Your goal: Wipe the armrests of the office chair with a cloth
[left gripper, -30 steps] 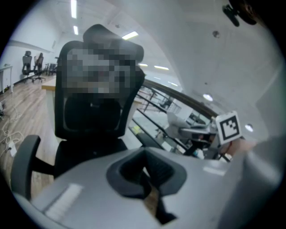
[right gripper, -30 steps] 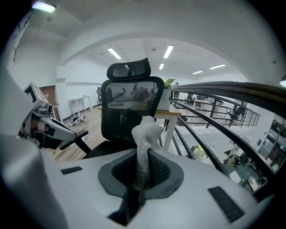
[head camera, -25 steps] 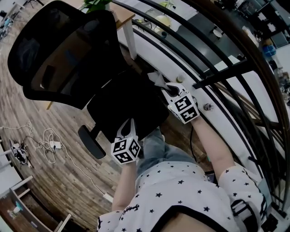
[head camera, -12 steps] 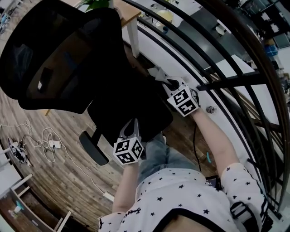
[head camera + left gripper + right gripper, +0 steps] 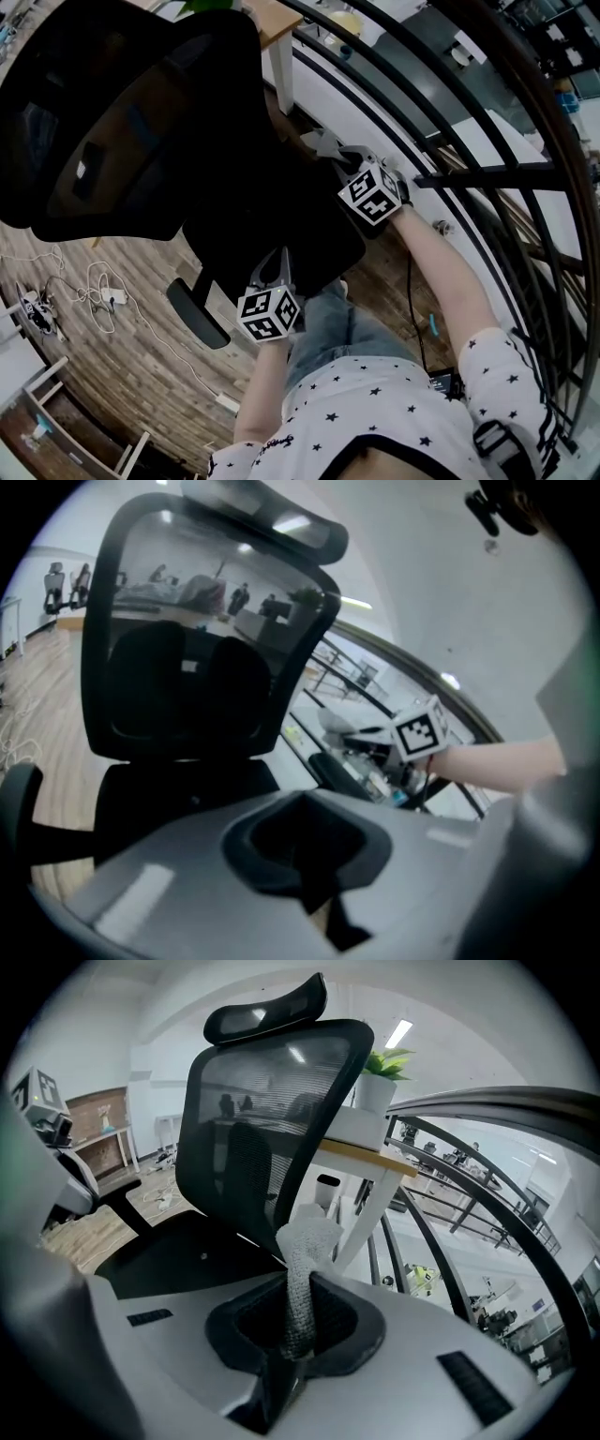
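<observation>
Right tongs (image 5: pixel 295 1335): shut tight on the cloth (image 5: pixel 305 1251), pinching it as one thin twist.
Cloth: a pale bunch pokes out past the tips, right by the right-hand armrest (image 5: pixel 339 772). I cannot tell if it touches the armrest.
Left tongs (image 5: pixel 314 855): closed together with nothing in them, held over the front edge of the seat (image 5: pixel 272 225).
Office chair (image 5: pixel 141 122): black, with a big mesh back. The left-hand armrest (image 5: pixel 197 314) is bare, with no cloth near it.
What could go wrong: the cloth may slip out when it rubs hard, as only a little of it is pinched. The chair may also turn away when pushed, since the left tongs do not hold it.
Right arm: stretched out far ahead, close beside the railing (image 5: pixel 487 178), with the wrist turned in toward the chair.
Left arm: bent and close to the body, tongs pointing forward at the chair.
</observation>
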Tool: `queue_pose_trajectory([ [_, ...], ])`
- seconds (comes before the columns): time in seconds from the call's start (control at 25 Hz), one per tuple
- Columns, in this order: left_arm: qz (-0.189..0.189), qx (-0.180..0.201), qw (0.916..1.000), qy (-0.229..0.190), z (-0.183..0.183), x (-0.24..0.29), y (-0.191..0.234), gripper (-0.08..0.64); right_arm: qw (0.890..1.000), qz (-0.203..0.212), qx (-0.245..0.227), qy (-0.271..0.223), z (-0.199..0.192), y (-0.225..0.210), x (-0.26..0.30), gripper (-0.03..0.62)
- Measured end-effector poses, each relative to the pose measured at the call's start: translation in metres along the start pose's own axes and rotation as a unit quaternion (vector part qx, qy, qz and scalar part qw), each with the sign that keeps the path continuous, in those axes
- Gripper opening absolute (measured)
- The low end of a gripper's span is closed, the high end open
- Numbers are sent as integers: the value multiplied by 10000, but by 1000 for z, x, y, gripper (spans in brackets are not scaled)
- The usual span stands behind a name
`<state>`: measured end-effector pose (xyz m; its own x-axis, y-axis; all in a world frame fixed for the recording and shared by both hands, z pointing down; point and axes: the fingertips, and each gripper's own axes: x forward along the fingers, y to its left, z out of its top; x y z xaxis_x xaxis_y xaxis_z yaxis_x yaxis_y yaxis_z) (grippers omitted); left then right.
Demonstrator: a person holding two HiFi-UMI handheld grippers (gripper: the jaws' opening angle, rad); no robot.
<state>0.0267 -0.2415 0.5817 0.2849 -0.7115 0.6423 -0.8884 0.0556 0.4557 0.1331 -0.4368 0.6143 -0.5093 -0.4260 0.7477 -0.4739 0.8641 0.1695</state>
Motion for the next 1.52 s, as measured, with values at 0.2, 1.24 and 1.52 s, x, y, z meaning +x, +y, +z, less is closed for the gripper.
queue_pose_trajectory([
  [0.2,55,-50,10000,48,-2,8,9,5,9996,108,-181,199,-4,-1,22,34],
  [1.24,71,-116,9998,129,-5,17,5,4,9963,409,-133,743,-33,12,50,34],
  [1.52,13,-86,9999,142,-2,18,-3,5,9960,486,-113,741,-36,20,43,34],
])
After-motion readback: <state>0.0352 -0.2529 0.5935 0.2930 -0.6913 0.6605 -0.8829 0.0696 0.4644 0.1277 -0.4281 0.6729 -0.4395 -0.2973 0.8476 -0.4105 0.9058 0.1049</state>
